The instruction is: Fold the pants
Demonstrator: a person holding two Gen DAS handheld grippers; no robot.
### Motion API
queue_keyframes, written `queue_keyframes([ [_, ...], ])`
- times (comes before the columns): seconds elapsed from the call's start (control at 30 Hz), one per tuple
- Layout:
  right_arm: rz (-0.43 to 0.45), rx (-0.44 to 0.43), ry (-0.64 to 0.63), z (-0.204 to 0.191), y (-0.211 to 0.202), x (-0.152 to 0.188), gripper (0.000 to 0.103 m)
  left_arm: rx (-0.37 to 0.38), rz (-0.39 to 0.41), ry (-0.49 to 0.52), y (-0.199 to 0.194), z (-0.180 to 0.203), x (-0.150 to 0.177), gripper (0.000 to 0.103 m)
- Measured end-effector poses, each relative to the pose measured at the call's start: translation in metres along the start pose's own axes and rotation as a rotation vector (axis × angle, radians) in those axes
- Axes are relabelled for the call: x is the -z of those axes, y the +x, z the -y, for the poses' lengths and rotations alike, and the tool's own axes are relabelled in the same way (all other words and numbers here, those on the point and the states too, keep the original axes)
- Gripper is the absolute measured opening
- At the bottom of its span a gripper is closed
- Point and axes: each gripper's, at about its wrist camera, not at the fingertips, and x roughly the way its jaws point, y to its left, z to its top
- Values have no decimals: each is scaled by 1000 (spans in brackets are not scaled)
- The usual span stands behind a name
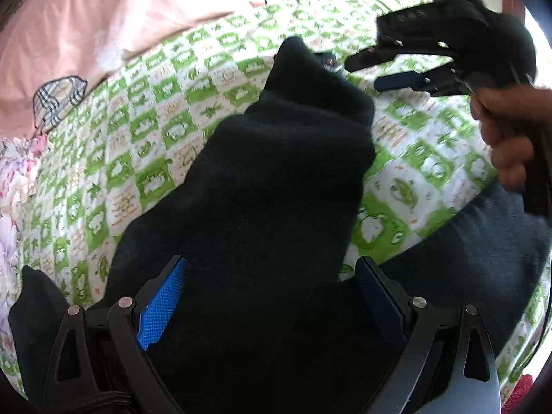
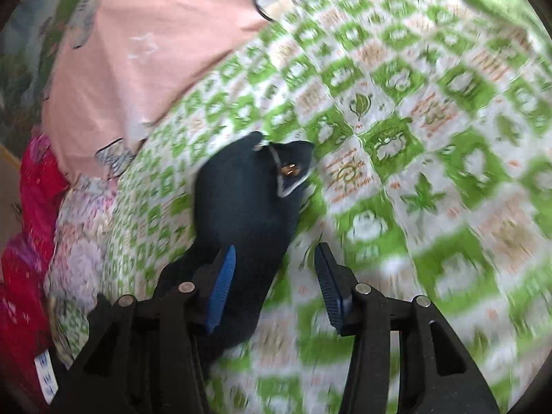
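The dark navy pants [image 1: 269, 179] lie folded in a long bundle on the green-and-white patterned bedspread [image 1: 138, 120]. My left gripper [image 1: 270, 269] is open, its blue pads wide apart on either side of the near part of the pants. My right gripper [image 2: 274, 258] is open and empty above the bedspread; it also shows in the left wrist view [image 1: 365, 70], held just beyond the far end of the pants. In the right wrist view the pants [image 2: 241, 200] show a metal button [image 2: 291, 170] at the waist.
A pink sheet [image 1: 103, 24] with a plaid patch covers the far left of the bed. A floral cloth [image 1: 13, 172] lies at the left edge. Red fabric [image 2: 31, 241] sits at the left in the right wrist view. The person's blue-clad leg [image 1: 483, 258] is at the right.
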Motion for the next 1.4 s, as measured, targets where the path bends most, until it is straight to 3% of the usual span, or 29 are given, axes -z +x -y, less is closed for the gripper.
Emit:
queue_keyframes([
  [0.1, -17, -29, 31, 5, 22, -15, 43, 32, -23, -29, 10, -7, 0, 95],
  [0.17, -26, -53, 51, 8, 32, -19, 27, 42, -30, -42, 14, -9, -2, 90],
  [0.2, -27, -56, 59, 9, 33, -21, 10, 42, -24, -36, 14, -9, -3, 86],
  [0.3, 30, -96, 83, 11, 17, -18, 7, 41, -10, 7, 10, -5, -5, 58],
  [0.37, 86, -106, 77, 9, -6, -10, 6, 56, -2, 27, 4, -5, -6, 28],
  [0.43, 140, -134, 82, 8, -34, -1, 6, 62, 2, 39, 0, -5, -7, 14],
  [0.57, 224, -160, 77, 5, -83, 13, 6, 49, 30, 46, -18, -4, -2, 7],
  [0.87, 287, -132, 59, 11, -157, 71, 6, 63, 135, 29, -78, 2, 30, 4],
  [1.1, 286, -106, 64, 17, -175, 92, 6, 88, 156, 18, -89, -5, 43, 3],
  [1.2, 281, -102, 70, 18, -171, 88, 6, 121, 141, 76, -87, -1, 41, 26],
  [1.27, 275, -105, 77, 18, -168, 86, 6, 83, 139, 129, -83, 3, 39, 58],
  [1.4, 272, -112, 74, 15, -166, 83, 6, 62, 90, 193, -63, 2, 34, 59],
])
